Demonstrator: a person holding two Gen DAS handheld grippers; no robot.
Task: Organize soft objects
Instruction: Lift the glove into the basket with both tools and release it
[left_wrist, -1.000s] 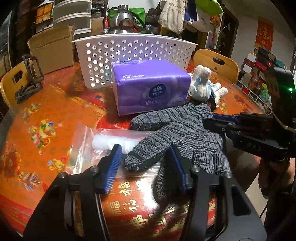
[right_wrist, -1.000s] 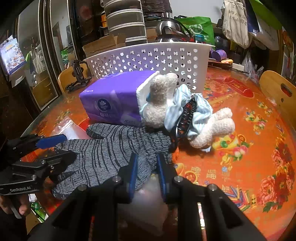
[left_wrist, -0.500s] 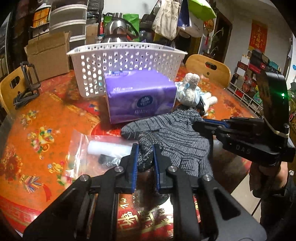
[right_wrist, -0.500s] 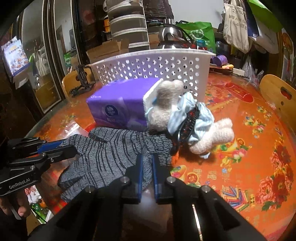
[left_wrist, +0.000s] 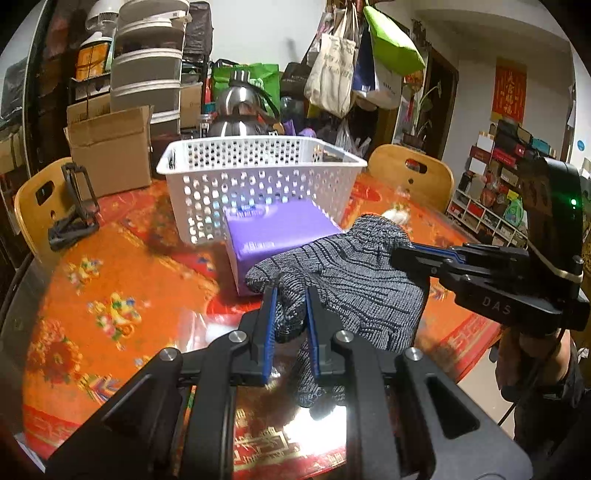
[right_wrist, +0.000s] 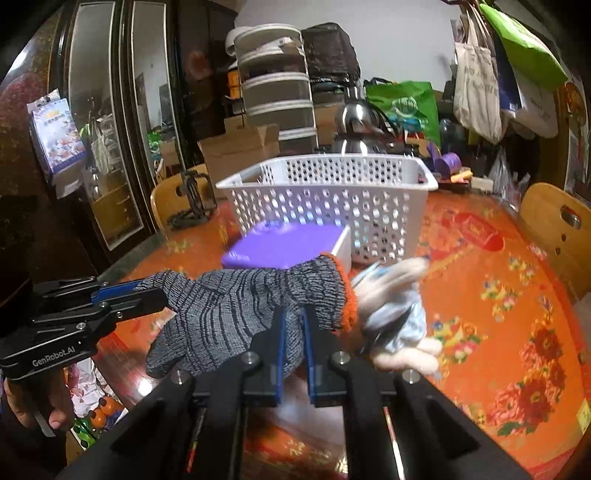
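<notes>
On the orange table, both grippers are pinching the glove aloft; basket at twelve o'clock showing nothing inside, tissues and plush unsorted.

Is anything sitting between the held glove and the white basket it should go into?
Yes. The purple tissue pack lies on the table directly between the glove and the basket; both grippers must carry the glove over it.
</notes>
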